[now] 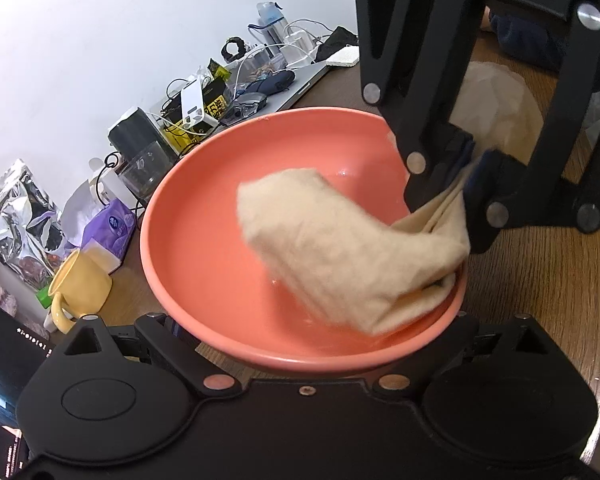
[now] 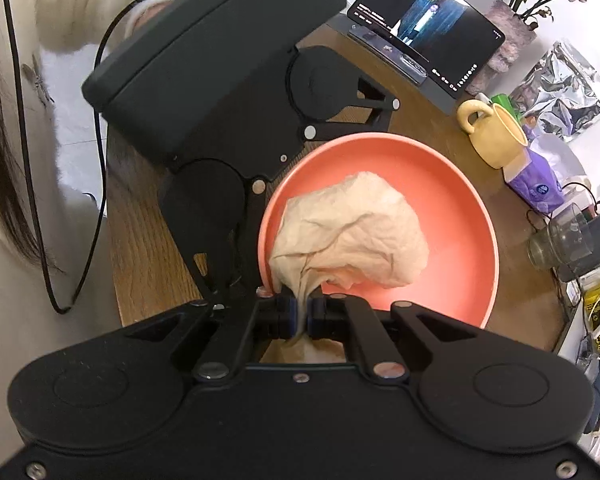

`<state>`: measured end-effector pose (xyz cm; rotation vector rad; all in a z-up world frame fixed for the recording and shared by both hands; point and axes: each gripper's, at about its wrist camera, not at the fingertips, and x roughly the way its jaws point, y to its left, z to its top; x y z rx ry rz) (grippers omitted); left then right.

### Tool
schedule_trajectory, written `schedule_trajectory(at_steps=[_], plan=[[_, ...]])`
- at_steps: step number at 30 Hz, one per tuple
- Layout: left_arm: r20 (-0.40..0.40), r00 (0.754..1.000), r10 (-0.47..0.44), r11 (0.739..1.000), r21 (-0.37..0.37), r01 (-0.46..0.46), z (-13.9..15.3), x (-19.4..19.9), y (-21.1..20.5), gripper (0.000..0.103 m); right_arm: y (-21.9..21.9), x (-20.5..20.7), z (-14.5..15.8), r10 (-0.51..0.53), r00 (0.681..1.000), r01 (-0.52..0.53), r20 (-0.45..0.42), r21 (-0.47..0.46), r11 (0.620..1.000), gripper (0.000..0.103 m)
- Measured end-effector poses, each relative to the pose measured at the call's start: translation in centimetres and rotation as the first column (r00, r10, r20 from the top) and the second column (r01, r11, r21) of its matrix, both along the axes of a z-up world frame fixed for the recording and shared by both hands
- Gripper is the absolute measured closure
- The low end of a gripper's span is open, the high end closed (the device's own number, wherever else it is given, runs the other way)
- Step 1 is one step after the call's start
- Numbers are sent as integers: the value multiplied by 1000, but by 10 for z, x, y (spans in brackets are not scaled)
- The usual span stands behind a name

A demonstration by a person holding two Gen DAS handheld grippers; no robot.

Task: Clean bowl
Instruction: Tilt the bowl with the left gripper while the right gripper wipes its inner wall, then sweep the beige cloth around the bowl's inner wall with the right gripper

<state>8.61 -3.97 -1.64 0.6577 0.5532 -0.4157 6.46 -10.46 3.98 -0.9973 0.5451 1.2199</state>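
Note:
A salmon-pink bowl (image 1: 204, 220) (image 2: 452, 208) sits on the wooden table (image 2: 148, 220). A crumpled beige cloth (image 1: 340, 248) (image 2: 352, 228) lies inside it, against the wall and over the rim. My right gripper (image 2: 302, 312) (image 1: 460, 196) comes in over that rim and is shut on a bunched corner of the cloth. My left gripper (image 1: 312, 332) has its jaws spread wide around the bowl's outer wall, one finger touching each side. Its fingertips are hidden under the bowl. The left gripper's black body (image 2: 204, 80) stands beside the bowl in the right wrist view.
A yellow mug (image 1: 80, 284) (image 2: 496, 136) and a purple tissue pack (image 1: 108, 232) stand close to the bowl. Beyond lie a tablet (image 2: 424, 28), a foil bag (image 1: 16, 216), a glass jar (image 2: 560, 236) and tangled cables. A second beige cloth (image 1: 496, 104) lies behind the right gripper. A person's white sleeve (image 2: 80, 8) is at upper left.

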Motion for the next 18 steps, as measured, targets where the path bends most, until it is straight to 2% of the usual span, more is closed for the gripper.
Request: schedule_trajectory(at_steps=[2,7,18], plan=[[5,1000,-3,1000,4,3,-5,-11,16,7,1,0,0,4,1000,-4,-5,16,1000,98],[1,1000,-5,1000,6,5,-6,7,15,7,4,-4,1,7,1000,-8,8,46,999,97],[5,1000,-9,1000,7,8,-6,8,14,7,-7,-5,2,1,999,0,39,-31,1000,97]])
